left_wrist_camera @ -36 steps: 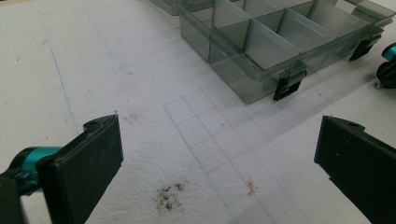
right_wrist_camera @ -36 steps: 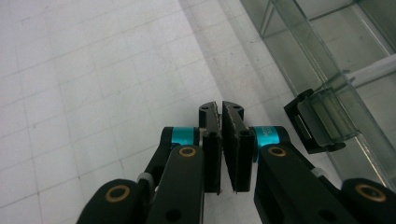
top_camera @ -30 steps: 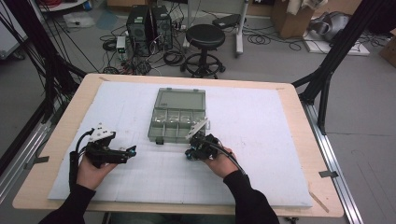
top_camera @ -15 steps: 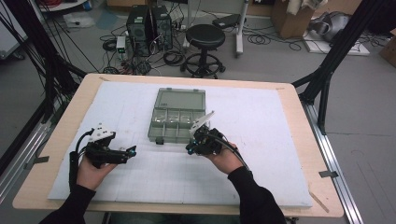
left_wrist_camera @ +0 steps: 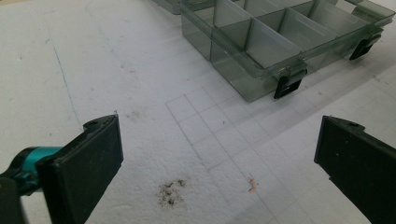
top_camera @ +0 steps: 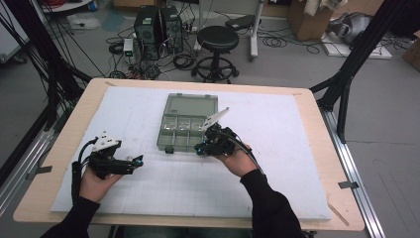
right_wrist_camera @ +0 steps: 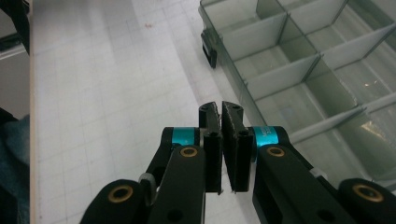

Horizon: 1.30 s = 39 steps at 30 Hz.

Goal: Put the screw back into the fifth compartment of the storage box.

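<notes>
Two hand-held grippers over the worktop (top_camera: 297, 129), one in each hand. Right hand-held gripper (top_camera: 200, 147) at the near right corner of the organiser box (top_camera: 188, 123); jaws pressed together, nothing between them, seen clearly in the right gripper view (right_wrist_camera: 222, 122). Tips poised above the box's near wall, close to a black latch (right_wrist_camera: 209, 49); touching or not, cannot tell. Right hand (top_camera: 236, 159) wrapped around the gripper body, grey plate tilted up over the box.

Left hand-held gripper (top_camera: 138, 159) well apart from the box, at the near left of the white sheet (top_camera: 277, 183), pointed across toward the middle. Jaws wide apart, holding nothing; bare sheet with a dark smudge (left_wrist_camera: 172, 192) between them in the left gripper view (left_wrist_camera: 219, 154). Left hand (top_camera: 96, 179) resting low on the sheet.

Organiser box: grey translucent plastic, lid open and lying flat on the far side, compartments with dividers facing up, apparently empty. Centred on the sheet, slightly toward the far edge. Two black latches (left_wrist_camera: 289, 85) along the near wall.
</notes>
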Motion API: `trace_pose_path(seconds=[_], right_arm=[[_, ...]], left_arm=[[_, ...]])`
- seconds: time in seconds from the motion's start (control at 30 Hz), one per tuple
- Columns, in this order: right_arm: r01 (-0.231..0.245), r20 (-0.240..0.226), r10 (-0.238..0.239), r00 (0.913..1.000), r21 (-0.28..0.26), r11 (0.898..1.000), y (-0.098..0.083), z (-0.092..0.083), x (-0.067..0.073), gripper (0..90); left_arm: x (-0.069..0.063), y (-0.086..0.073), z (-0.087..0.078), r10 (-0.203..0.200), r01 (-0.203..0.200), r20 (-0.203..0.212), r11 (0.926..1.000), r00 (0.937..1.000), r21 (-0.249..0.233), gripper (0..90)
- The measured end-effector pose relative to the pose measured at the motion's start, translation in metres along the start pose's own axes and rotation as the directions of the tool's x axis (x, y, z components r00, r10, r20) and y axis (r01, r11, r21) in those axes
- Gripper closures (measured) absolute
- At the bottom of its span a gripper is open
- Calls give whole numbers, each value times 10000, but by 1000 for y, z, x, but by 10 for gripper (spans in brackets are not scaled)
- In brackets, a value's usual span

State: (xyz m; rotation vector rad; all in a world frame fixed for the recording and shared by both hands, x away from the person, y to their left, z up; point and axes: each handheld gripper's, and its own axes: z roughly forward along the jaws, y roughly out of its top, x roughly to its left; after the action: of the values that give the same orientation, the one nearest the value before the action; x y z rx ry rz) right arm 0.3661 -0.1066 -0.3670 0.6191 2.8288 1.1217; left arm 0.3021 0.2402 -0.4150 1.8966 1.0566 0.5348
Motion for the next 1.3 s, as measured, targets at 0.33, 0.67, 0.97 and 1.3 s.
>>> trace_pose_path(seconds=[0.33,0.67,0.97,1.3], right_arm=[[268,-8,-268,9996,-56,9996,25,-3,-4,871],[252,12,-252,9997,-168,9995,46,-5,-11,871],[615,74,-614,9981,-171,9980,72,-3,-14,871],[837,-11,-837,9965,-177,9963,93,6,-13,871]], left_arm=[[-1,2,2,50,-49,73,10000,10000,-27,17],[-3,1,1,80,-80,78,10000,9999,-14,17],[-2,2,0,107,-106,56,9999,9999,-62,17],[-3,2,0,121,-121,71,9999,9999,-77,17]])
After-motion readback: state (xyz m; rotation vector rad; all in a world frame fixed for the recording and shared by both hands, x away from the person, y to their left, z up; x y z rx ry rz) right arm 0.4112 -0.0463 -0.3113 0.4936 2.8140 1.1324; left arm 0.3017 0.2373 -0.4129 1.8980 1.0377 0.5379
